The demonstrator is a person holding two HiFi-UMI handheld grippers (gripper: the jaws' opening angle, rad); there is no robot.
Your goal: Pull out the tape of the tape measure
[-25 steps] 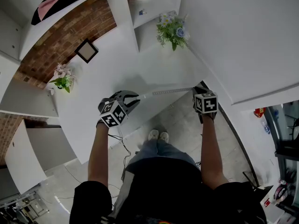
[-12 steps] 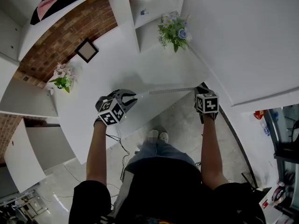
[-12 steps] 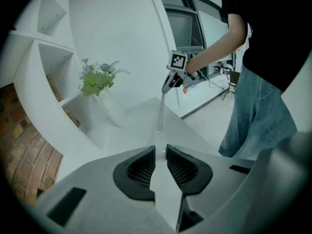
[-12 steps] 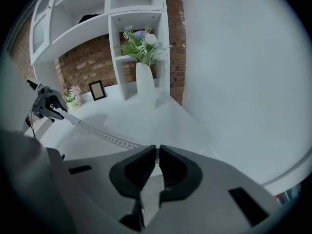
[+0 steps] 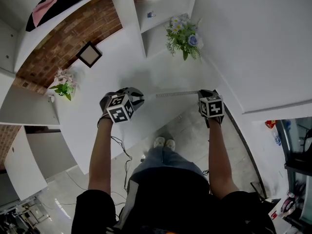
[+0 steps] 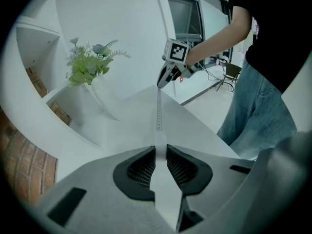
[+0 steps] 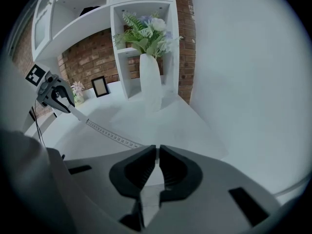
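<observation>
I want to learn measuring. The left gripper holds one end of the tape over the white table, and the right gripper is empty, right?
Not quite. The right gripper isn't empty: the right gripper view shows it shut on the tape too. The left gripper does hold one end over the white table.

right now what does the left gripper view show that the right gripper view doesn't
Only the left gripper view: the right gripper from outside with its marker cube, plus the person's arm and jeans. Only the right gripper view: the left gripper from outside, a picture frame and a small pink plant. Both: the tape stretched over the white table between the grippers, each view's own jaws shut on one end of it, and the flowers in the white vase.
</observation>
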